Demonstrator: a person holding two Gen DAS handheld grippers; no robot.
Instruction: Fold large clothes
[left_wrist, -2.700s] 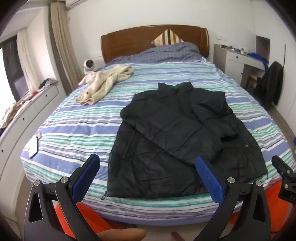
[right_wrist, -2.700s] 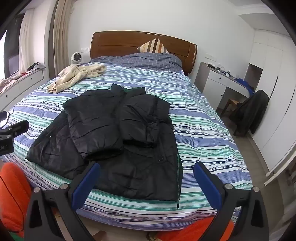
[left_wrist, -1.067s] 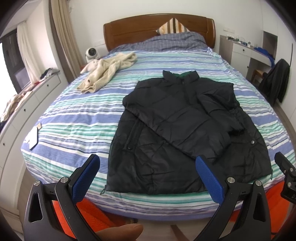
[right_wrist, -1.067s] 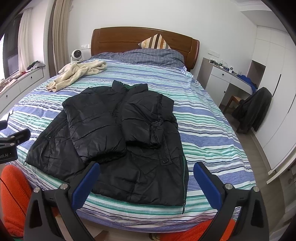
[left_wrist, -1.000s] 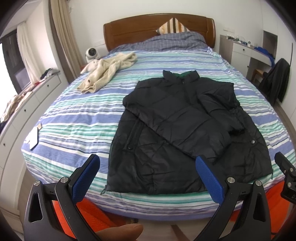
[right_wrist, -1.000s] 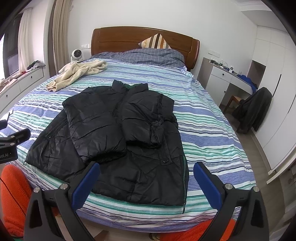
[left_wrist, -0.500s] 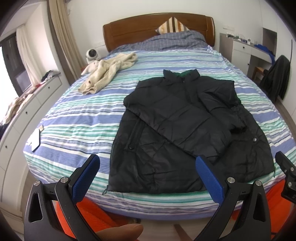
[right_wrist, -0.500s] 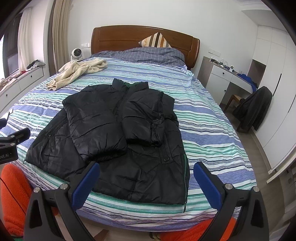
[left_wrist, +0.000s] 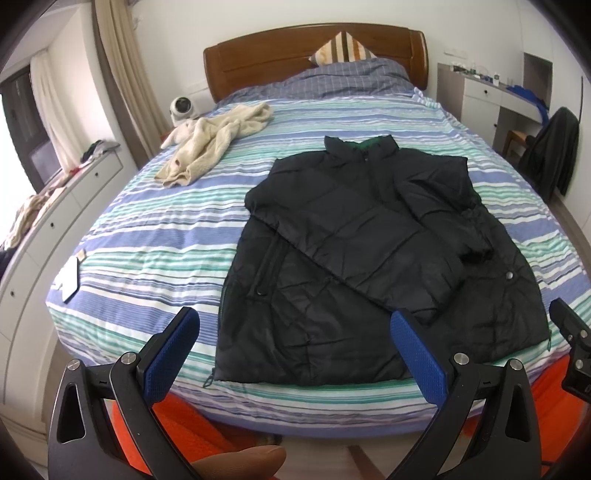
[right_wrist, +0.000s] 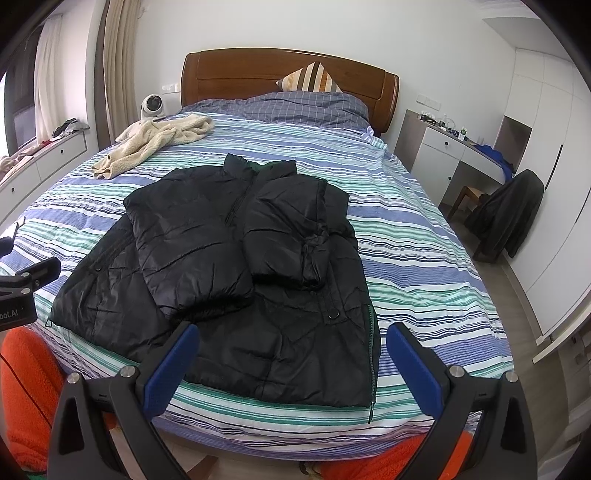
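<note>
A black puffer jacket (left_wrist: 369, 251) (right_wrist: 236, 266) lies flat on the striped bed (left_wrist: 155, 236) (right_wrist: 413, 258), collar toward the headboard, both sleeves folded in across its front. My left gripper (left_wrist: 295, 332) hovers open above the foot of the bed, over the jacket's hem, holding nothing. My right gripper (right_wrist: 291, 343) also stands open over the hem nearer the right side, empty. Each gripper's blue-padded fingers (left_wrist: 173, 350) (right_wrist: 413, 365) are spread wide. The other gripper shows at the frame edge in each view.
A cream fleece garment (left_wrist: 218, 136) (right_wrist: 155, 140) lies crumpled at the bed's far left. A striped pillow (right_wrist: 310, 79) leans on the wooden headboard. A white desk (right_wrist: 454, 155) and a chair draped with dark clothing (right_wrist: 509, 214) stand right of the bed; drawers (left_wrist: 44, 218) run along the left.
Both grippers have drifted slightly forward and higher over the foot of the bed, still open. The jacket has not moved.
</note>
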